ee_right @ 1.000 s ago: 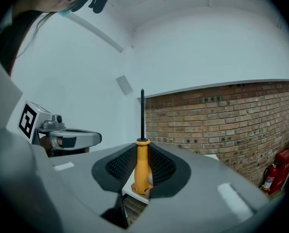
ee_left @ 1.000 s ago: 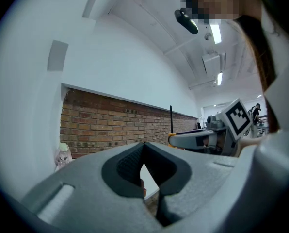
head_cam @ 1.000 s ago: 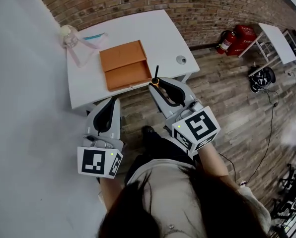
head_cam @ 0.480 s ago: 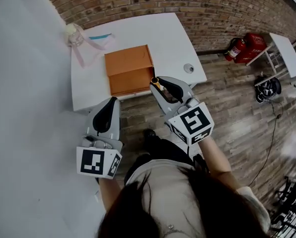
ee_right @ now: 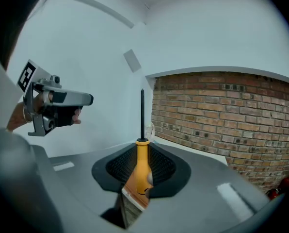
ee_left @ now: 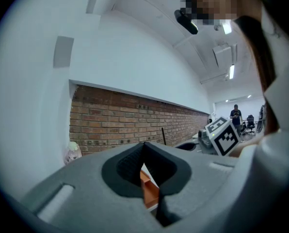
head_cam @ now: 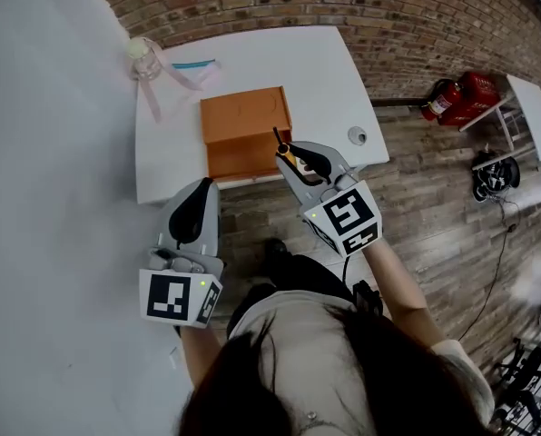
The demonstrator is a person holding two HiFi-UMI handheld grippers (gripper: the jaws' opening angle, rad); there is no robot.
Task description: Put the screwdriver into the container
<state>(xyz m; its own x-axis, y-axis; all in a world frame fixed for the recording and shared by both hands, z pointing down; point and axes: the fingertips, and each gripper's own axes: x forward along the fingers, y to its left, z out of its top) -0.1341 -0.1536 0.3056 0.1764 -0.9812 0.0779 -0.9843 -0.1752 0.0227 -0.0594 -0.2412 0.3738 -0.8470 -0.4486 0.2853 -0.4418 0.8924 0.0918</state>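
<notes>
An orange open container (head_cam: pixel 246 130) lies on the white table (head_cam: pixel 325 71). My right gripper (head_cam: pixel 293 159) is shut on the screwdriver (head_cam: pixel 280 143) by its orange handle (ee_right: pixel 142 166). The black shaft (ee_right: pixel 142 113) sticks out past the jaws, over the container's near edge. My left gripper (head_cam: pixel 195 209) hangs lower left, off the table's front edge, its jaws together with nothing held. Through the left gripper's (ee_left: pixel 144 147) pads a slice of the container (ee_left: pixel 149 191) shows.
A clear bag with pink straps (head_cam: pixel 146 57) and a blue item (head_cam: pixel 193 64) lie at the table's far left. A small round grey thing (head_cam: pixel 357 135) sits at its right corner. Red fire extinguishers (head_cam: pixel 461 94) stand by the brick wall (head_cam: pixel 388 7).
The right gripper has carried the screwdriver forward and left, from the table's front edge to the container's near side. The left gripper has stayed where it was.
</notes>
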